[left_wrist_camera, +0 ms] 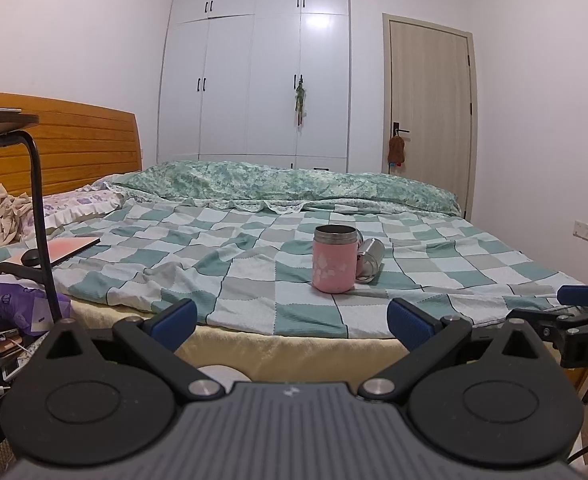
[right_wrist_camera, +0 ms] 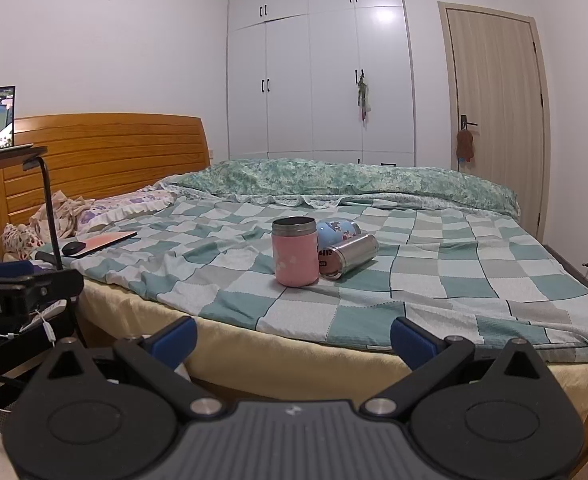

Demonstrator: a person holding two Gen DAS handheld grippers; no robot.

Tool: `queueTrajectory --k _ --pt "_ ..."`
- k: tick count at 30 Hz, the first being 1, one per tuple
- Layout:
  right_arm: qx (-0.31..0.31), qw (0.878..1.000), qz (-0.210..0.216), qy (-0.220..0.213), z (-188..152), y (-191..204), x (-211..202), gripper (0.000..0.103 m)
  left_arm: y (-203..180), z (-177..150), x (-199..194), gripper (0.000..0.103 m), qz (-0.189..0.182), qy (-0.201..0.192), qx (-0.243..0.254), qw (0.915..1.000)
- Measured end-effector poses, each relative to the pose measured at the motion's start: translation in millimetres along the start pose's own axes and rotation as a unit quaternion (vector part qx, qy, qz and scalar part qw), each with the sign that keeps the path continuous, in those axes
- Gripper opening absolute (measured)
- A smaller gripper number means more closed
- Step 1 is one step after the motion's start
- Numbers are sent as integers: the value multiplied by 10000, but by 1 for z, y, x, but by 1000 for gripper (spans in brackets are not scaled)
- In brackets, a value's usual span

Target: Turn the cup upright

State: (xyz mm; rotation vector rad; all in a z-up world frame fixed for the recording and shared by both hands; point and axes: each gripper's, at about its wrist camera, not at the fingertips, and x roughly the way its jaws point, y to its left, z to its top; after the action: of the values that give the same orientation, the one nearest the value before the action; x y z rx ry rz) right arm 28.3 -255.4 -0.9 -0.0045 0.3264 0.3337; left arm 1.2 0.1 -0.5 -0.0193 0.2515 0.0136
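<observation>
Left gripper [left_wrist_camera: 292, 322]: jaws spread wide, nothing held; kept short of the bed edge, aimed at the pink cup [left_wrist_camera: 334, 259].

Right gripper [right_wrist_camera: 293, 338]: jaws likewise apart and empty, held back from the mattress, presumably in readiness.

Pink cup [right_wrist_camera: 295, 252]: standing on the checked blanket [right_wrist_camera: 434, 280], steel rim uppermost; already upright, it is judged.

Steel cup [right_wrist_camera: 350, 255]: lying on its side, touching the pink cup's right flank; likely the item still to be righted.

Blue cup [right_wrist_camera: 338, 230]: tipped over just behind the pink cup, partly hidden.

Soft bedding is judged to make a stood cup unsteady.
</observation>
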Motion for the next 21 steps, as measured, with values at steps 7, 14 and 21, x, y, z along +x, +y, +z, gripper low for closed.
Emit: queueTrajectory --k 7,14,21 --pt "13 10000 -5 -13 1 -3 0 103 0 0 0 103 -10 -4 11 10000" --pt "8 10000 11 -22 -2 1 0 103 2 -1 5 103 31 128 -78 9999" --pt "35 10000 30 -5 -3 2 0 103 2 -3 4 103 40 128 -87 9999"
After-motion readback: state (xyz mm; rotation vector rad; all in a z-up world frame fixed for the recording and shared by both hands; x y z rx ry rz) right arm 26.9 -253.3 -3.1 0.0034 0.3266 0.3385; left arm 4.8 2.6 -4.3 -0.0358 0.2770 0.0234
